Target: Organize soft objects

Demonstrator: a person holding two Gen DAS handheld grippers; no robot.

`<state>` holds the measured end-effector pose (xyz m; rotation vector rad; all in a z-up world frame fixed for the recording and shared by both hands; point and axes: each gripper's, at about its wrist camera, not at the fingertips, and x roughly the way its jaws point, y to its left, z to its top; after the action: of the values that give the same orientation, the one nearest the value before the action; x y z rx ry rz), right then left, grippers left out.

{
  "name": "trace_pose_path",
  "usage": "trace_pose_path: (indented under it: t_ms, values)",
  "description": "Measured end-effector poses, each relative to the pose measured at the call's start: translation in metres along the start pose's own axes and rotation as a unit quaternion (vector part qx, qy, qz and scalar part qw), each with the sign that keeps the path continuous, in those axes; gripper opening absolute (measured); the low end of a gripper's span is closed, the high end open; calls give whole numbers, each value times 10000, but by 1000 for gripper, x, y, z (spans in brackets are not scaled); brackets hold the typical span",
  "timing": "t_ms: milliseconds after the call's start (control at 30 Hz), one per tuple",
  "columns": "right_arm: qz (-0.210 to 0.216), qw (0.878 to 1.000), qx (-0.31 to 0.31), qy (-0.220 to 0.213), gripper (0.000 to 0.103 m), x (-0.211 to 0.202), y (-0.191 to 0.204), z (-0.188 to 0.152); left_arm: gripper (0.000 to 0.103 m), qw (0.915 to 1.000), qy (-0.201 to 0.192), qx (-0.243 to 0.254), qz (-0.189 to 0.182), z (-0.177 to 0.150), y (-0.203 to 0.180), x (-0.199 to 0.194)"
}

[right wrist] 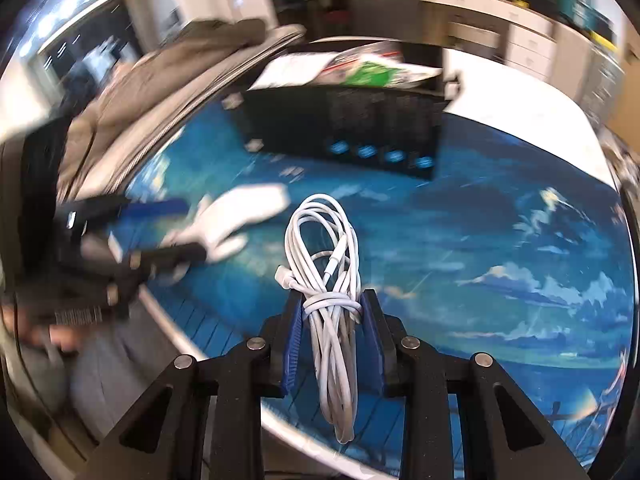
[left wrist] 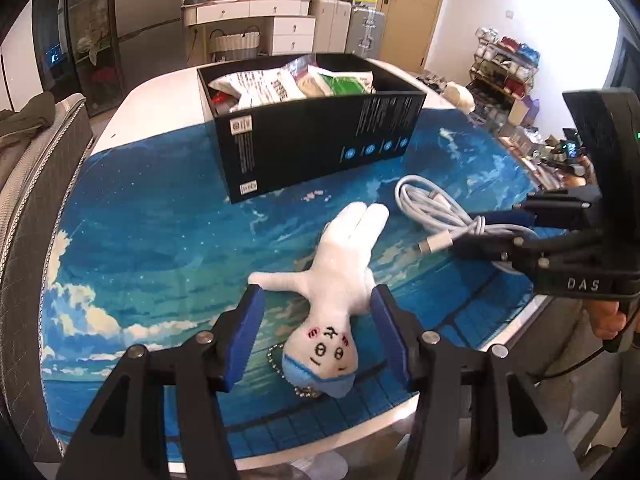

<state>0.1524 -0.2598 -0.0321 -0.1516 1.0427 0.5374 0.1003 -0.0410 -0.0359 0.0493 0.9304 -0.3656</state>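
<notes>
A white plush doll [left wrist: 334, 280] with a blue cap and a bead chain lies face up on the blue sky-print mat [left wrist: 160, 240]. My left gripper [left wrist: 318, 300] is open, its blue pads on either side of the doll's body. My right gripper [right wrist: 331, 300] is shut on a coiled white charging cable [right wrist: 326, 256] and holds it above the mat; the cable also shows in the left wrist view [left wrist: 432, 208]. The right wrist view is blurred; the doll [right wrist: 240, 216] shows there at the left.
An open black box [left wrist: 312, 136] holding several snack bags stands at the back of the mat. A grey cushion and cloth [left wrist: 36, 152] lie at the left. The round white table edge [left wrist: 256, 456] runs near me. Drawers and shelves stand behind.
</notes>
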Motion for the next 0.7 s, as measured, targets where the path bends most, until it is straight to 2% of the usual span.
trace_pose_path:
  t_ms: [33,67,167,233,267,333,367,433,633,700]
  values:
    - [-77,9999,106,-8,29,1,-2,3,31,10000,5,17,-48,0,-1,1]
    - [-155,9998,123,23,29,3,-2,4,29,10000,23,-10,-89,1,0,2]
    - [-190,9998,56,59,33,3,2,3,28,9996,-60,-221,172,3,12,-1]
    - [-154,9998,4,106,37,4,5,4,29,9995,-33,-258,192,3,17,-1]
    - [-97,9998,-39,139,38,3,7,3,32,9996,-27,-270,126,2,18,-2]
    - [14,9998,-60,165,45,1,5,4,57,9996,-36,-258,79,0,17,-3]
    - [28,9998,-62,168,46,0,5,4,62,9996,-60,-237,142,-1,16,-3]
    - [4,9998,-92,192,46,2,7,3,62,9995,-20,-184,256,-3,14,-1]
    - [-62,9996,-227,152,46,10,10,5,62,9994,62,-159,293,-5,14,6]
    - [-70,9996,-243,154,46,10,11,5,58,9993,61,-208,298,-4,16,6]
